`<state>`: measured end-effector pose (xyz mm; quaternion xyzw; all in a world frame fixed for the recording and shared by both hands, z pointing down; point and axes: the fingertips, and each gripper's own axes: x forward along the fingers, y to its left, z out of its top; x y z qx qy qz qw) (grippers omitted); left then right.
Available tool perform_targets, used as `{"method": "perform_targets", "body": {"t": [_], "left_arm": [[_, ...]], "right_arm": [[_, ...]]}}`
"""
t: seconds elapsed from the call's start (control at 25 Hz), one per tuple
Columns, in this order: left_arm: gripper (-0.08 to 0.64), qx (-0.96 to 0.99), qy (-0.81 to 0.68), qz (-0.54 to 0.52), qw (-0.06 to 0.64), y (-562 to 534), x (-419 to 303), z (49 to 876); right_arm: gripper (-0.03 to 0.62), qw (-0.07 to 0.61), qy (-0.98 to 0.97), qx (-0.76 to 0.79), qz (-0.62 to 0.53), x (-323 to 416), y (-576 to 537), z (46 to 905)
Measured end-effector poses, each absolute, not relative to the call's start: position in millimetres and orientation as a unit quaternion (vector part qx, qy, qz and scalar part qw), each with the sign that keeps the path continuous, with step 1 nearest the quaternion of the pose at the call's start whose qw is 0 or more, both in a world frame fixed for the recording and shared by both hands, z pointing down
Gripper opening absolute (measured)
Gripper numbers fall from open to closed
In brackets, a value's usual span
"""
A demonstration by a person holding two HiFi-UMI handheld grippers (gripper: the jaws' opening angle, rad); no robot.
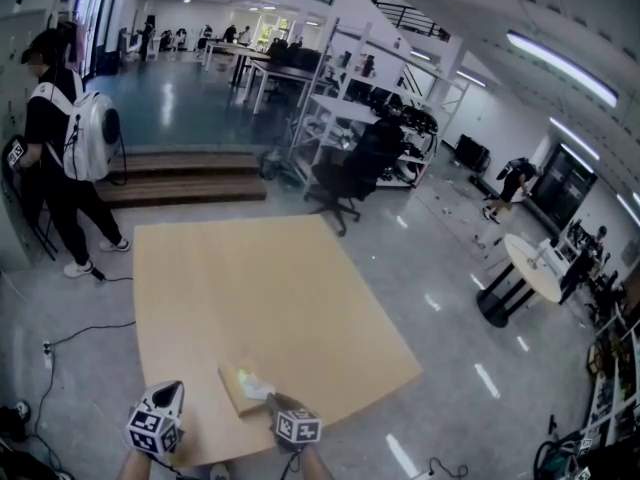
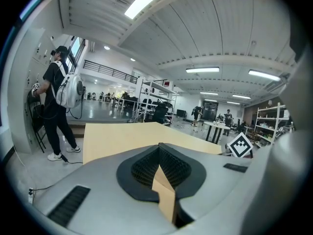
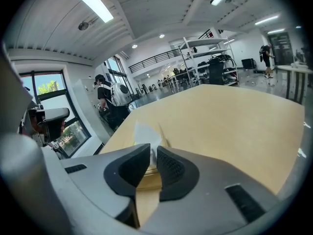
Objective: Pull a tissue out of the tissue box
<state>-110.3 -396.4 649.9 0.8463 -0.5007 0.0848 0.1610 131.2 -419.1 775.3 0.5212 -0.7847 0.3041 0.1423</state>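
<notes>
While in right gripper [image 3: 152, 154], tissue [image 3: 145, 135] upright.

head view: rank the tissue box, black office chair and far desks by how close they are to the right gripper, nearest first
1. tissue box: at the right gripper, which pinches its tissue, by the table's near edge.
2. black office chair: on the floor past the table's far edge.
3. far desks: deep in the hall, top of view.

My left gripper [image 2: 159, 148] and right gripper [image 3: 152, 150] are grey with black textured pads [image 3: 171, 168]. The tissue [image 3: 144, 136] is white, the tissue box [image 1: 236, 388] tan, the table [image 1: 260, 288] beige.
</notes>
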Motion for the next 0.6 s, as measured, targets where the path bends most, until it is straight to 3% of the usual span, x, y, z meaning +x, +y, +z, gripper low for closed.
{"method": "perform_targets", "body": {"t": [0.12,0.6], "left_arm": [[0.008,0.848,-0.499,0.083,0.159,-397.2,-107.8,647.1],[0.008,0.846,-0.502,0.083,0.161,-394.4,-108.6,648.6]], "right_arm": [[0.003,0.147,-0.783,0.525,0.298,133.5,-420.2,773.6],[0.002,0.148,-0.794,0.515,0.287,127.3,-419.8,771.7]]}}
